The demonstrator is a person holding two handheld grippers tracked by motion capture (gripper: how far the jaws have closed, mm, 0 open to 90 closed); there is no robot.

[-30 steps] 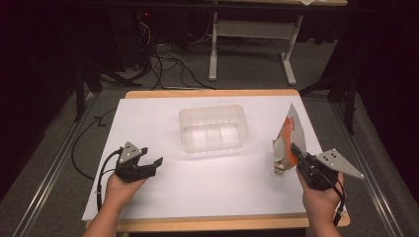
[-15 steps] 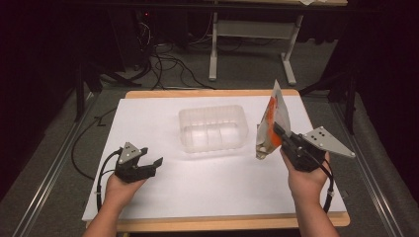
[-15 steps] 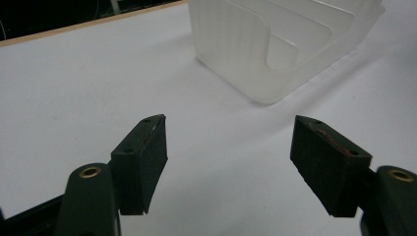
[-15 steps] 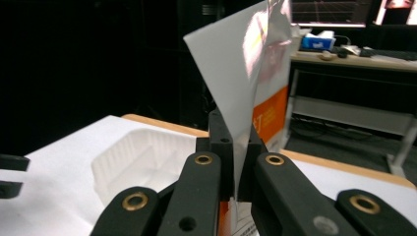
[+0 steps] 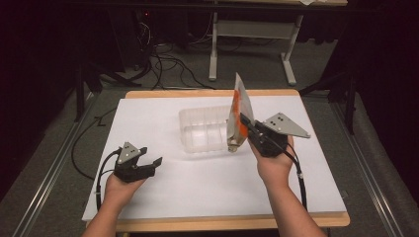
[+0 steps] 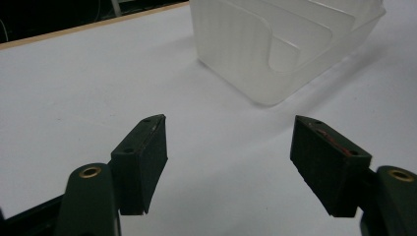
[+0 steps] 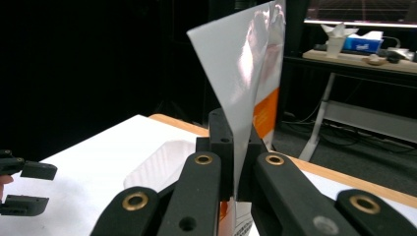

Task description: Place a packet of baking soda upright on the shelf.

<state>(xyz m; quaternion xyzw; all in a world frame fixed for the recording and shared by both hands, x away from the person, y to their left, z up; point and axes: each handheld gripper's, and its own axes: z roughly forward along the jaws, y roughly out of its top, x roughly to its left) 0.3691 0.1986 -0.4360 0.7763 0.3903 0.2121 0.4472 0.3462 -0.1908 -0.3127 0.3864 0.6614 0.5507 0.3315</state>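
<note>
In the high view, the right gripper (image 5: pixel 243 121) sits right of the frame's centre, clenched on a flat white-and-orange printed packet (image 5: pixel 238 112). The packet stands almost upright, its top corner pointing toward the upper middle of the frame and its lower end hanging just below the jaws. It is lifted off the table, directly beside the right end of the clear ribbed plastic container (image 5: pixel 205 129), which rests near the middle of the white sheet covering the wooden table (image 5: pixel 163 192).

In the right gripper view, the jaws rise from the bottom centre and pinch the packet (image 7: pixel 246 83) tight between them; its glossy silver-white face fills the upper middle, with an orange patch showing at the right edge. The container (image 7: pixel 162 164) lies in the lower left of that frame, and the other gripper shows at the far left edge.

The left gripper (image 5: pixel 152 157) rests low at the lower left of the high view, released, with nothing between its jaws. In the left gripper view its two black pads (image 6: pixel 142 157) stand wide apart over bare white sheet, and the container (image 6: pixel 280 44) occupies the upper right.
</note>
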